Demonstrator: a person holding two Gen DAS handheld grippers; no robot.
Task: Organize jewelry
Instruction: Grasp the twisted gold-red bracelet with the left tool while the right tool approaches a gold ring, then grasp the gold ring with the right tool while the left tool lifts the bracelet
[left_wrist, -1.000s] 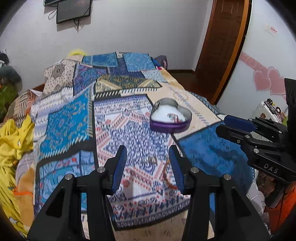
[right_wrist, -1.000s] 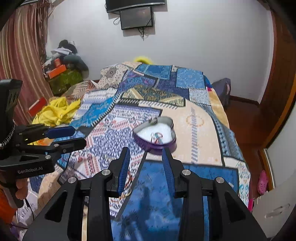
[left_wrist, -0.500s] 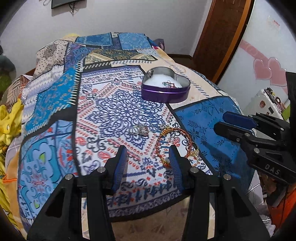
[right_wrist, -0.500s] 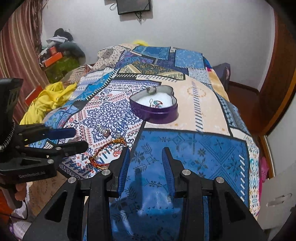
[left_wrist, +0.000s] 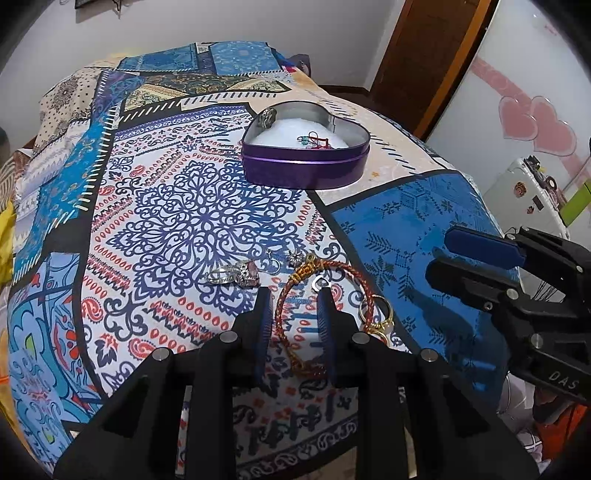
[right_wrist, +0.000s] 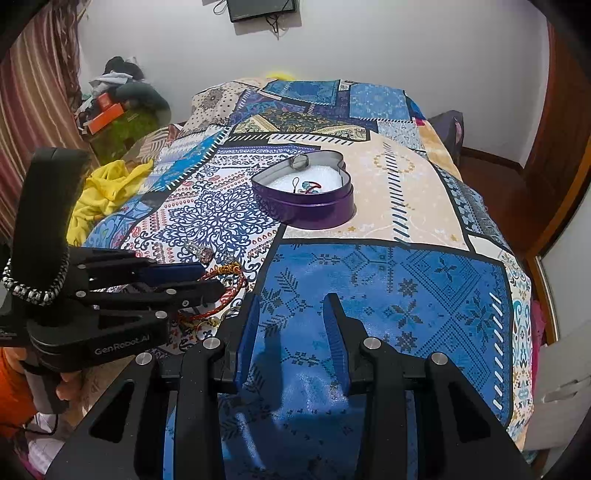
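Note:
A purple heart-shaped tin (left_wrist: 306, 168) sits on the patterned bedspread, with a ring on its rim and small jewelry on its white lining; it also shows in the right wrist view (right_wrist: 306, 205). A red and gold braided bracelet (left_wrist: 295, 291) lies near the bed's front edge. My left gripper (left_wrist: 293, 299) is open, low over it, its jaws straddling the bracelet's left side. Silver rings (left_wrist: 236, 275), a small earring (left_wrist: 295, 256) and gold rings (left_wrist: 376, 314) lie beside it. My right gripper (right_wrist: 291, 306) is open and empty over the blue patch.
Yellow cloth (right_wrist: 99, 192) lies at the bed's left side. A wooden door (left_wrist: 424, 55) and a white wall with pink hearts (left_wrist: 535, 122) stand to the right. Clutter (right_wrist: 118, 99) is piled in the far left corner.
My left gripper has moved forward and down toward the bracelet, so its jaws now straddle it. The right gripper has lowered toward the blue patch. Both stay open.

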